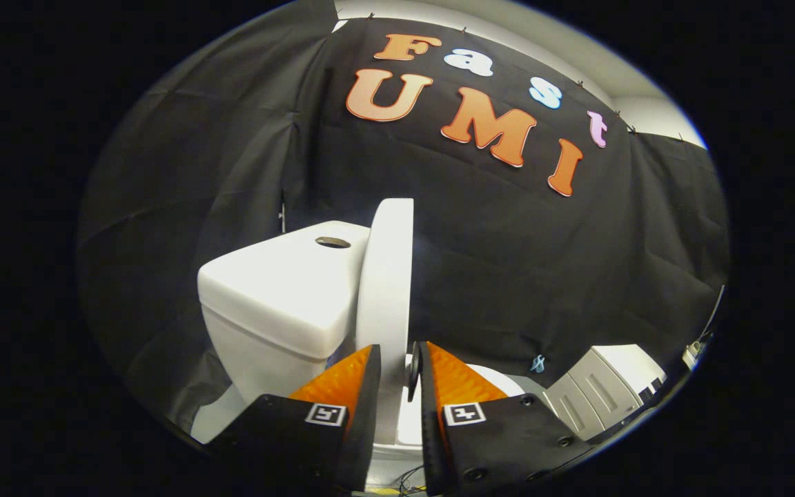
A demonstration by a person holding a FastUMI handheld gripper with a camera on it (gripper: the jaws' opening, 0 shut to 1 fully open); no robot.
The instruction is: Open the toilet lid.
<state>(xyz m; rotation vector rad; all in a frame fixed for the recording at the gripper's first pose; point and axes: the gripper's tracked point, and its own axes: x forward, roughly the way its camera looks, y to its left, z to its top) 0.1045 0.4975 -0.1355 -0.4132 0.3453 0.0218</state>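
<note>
So the lid (386,276) is pretty much up already, standing close to vertical and seen edge-on, right next to the tank (280,290). Can't tell if it's actually touching the tank or just shy of it. The claw (397,362) has the lid's lower edge sitting between its two fingers, with the rest of the lid rising straight ahead and above the tips. Both fingers look to be pressing on it, one on each face, so the person is gripping the lid rather than just nudging it, tho the contact on the right side is a bit hard to read bc there's a small dark round bit by that finger.

Imo the step in hand is the last bit: tipping the lid past upright so it leans back on the tank and stays there. To do that well, the person should keep the push slow and follow the hinge arc, not shove straight forward, since a clamped grip fighting the hinge could twist the lid or slip off. Then loosen the fingers only once the lid is resting on its own weight, otherwise it may drop back down.

Other stuff: a flush button (332,242) on top of the tank, ahead-left of the fingers, and a grey-white box thing (604,390) off to the right of them, well apart from the toilet.
</note>
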